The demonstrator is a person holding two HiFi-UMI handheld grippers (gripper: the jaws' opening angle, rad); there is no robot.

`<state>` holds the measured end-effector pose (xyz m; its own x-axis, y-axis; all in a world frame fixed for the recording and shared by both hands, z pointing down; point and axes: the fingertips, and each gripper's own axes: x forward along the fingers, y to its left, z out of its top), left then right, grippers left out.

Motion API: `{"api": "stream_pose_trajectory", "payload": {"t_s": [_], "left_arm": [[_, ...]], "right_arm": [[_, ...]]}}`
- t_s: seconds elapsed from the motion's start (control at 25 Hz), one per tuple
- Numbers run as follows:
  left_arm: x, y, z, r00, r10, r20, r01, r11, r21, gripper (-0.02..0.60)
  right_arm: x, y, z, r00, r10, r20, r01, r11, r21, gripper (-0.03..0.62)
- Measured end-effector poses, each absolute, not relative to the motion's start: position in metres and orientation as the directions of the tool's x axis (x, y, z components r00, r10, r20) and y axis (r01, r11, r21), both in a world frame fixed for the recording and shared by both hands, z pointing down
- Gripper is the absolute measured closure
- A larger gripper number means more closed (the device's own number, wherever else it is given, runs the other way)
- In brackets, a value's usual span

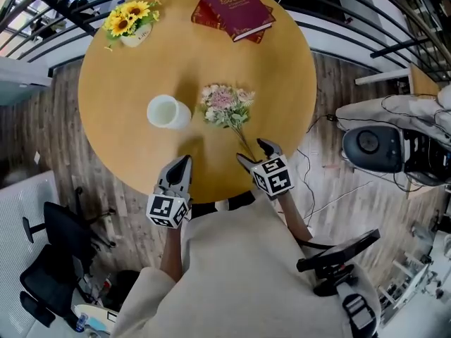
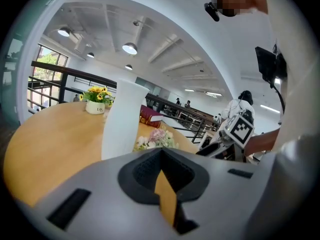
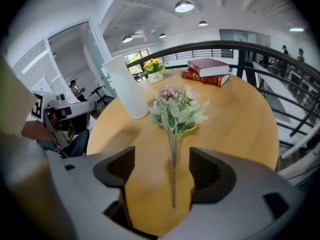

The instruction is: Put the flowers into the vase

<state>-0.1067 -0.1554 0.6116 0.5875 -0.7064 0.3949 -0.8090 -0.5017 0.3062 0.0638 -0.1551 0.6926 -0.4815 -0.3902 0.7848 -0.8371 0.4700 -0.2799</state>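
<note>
The flowers lie flat on the round wooden table, a small bunch of pale pink and cream blooms with soft green leaves. Their thin stems run back between the jaws of the right gripper. Those jaws stand apart, one on each side of the stems, and neither pad presses on them; the stem ends lie nearer the right-hand jaw. The blooms are just ahead of this gripper.

The vase stands upright ahead of the right gripper and to its left, just beside the blooms but apart from them. It is a plain, smooth white cylinder, open at the top, and we see nothing in it. From the left gripper the vase rises close ahead, slightly to the left. This gripper's dark ribbed pads are drawn together with nothing between them.

Far ahead of the left gripper, near the table's far edge, a small white pot holds yellow sunflowers. It bears dark lettering that seems to begin with "L", too small for us to read. Far ahead of the right gripper, beyond the flowers, two red hardback books lie stacked, the top one stamped with a gold crest. Each gripper carries a cube of black-and-white square markers.
</note>
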Motion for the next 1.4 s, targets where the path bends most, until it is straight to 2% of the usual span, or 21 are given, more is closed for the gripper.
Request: {"api": "stream_pose_trajectory", "payload": {"t_s": [0.24,0.72,0.8,0.92,1.0,1.24,1.4], "left_arm": [[-0.114,-0.162,0.609,0.571,-0.718,0.398,-0.821,-0.482,0.307,0.575],[-0.135,-0.164,0.603,0.518,-0.757,0.397,-0.853,-0.422,0.308,0.575],[-0.139,-0.163,0.603,0.509,-0.764,0.396,-0.858,-0.412,0.308,0.575],[-0.144,-0.162,0.602,0.499,-0.772,0.394,-0.863,-0.402,0.306,0.575],[-0.147,-0.162,0.602,0.495,-0.776,0.391,-0.865,-0.398,0.305,0.575],[-0.144,-0.165,0.601,0.503,-0.773,0.385,-0.86,-0.408,0.305,0.575],[-0.14,-0.167,0.6,0.512,-0.772,0.377,-0.856,-0.421,0.302,0.575]], "right_arm": [[0.065,-0.181,0.71,-0.452,-0.388,0.803,-0.848,0.467,-0.252,0.26],[0.042,-0.231,0.761,-0.389,-0.214,0.896,-0.825,0.513,-0.236,0.264],[0.044,-0.235,0.763,-0.367,-0.218,0.904,-0.834,0.507,-0.217,0.314],[0.043,-0.238,0.762,-0.371,-0.232,0.899,-0.829,0.52,-0.208,0.439],[0.039,-0.238,0.76,-0.386,-0.246,0.889,-0.822,0.53,-0.21,0.496],[0.036,-0.24,0.745,-0.447,-0.323,0.834,-0.815,0.532,-0.231,0.528],[0.038,-0.257,0.713,-0.51,-0.462,0.726,-0.826,0.498,-0.264,0.531]]}}
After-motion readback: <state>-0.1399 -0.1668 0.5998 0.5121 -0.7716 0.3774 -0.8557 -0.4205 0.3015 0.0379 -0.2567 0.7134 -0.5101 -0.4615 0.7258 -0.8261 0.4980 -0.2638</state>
